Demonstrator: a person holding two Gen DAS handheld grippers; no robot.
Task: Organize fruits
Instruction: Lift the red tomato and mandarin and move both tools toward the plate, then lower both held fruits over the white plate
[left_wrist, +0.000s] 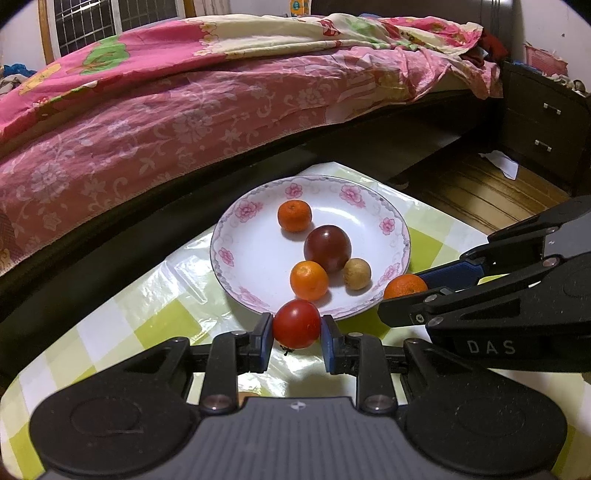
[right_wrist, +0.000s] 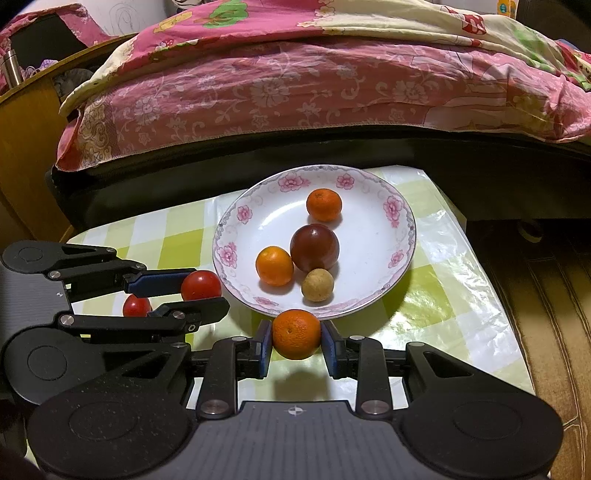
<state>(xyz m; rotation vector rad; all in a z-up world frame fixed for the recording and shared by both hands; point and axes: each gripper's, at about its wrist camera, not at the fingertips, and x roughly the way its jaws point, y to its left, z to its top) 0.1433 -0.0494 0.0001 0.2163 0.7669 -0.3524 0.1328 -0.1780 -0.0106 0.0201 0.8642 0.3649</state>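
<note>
A white plate with pink flowers (left_wrist: 255, 251) (right_wrist: 369, 236) stands on a green-checked table. It holds two oranges (left_wrist: 294, 215) (left_wrist: 309, 280), a dark red fruit (left_wrist: 327, 248) and a small tan fruit (left_wrist: 357, 273). My left gripper (left_wrist: 296, 325) is shut on a red tomato (left_wrist: 296, 324) just in front of the plate's near rim. The right wrist view has this gripper (right_wrist: 205, 293) and tomato (right_wrist: 201, 285) at the left. My right gripper (right_wrist: 296, 334) is shut on an orange (right_wrist: 296, 334) by the near rim, its shadow on the cloth below. It enters the left wrist view (left_wrist: 404, 295) from the right.
A second, smaller tomato (right_wrist: 136, 306) lies on the tablecloth (right_wrist: 443, 295) under the left gripper's fingers. A bed with a pink quilt (left_wrist: 184, 122) runs close behind the table. A dark nightstand (left_wrist: 543, 125) and wooden floor (left_wrist: 480, 192) lie to the right.
</note>
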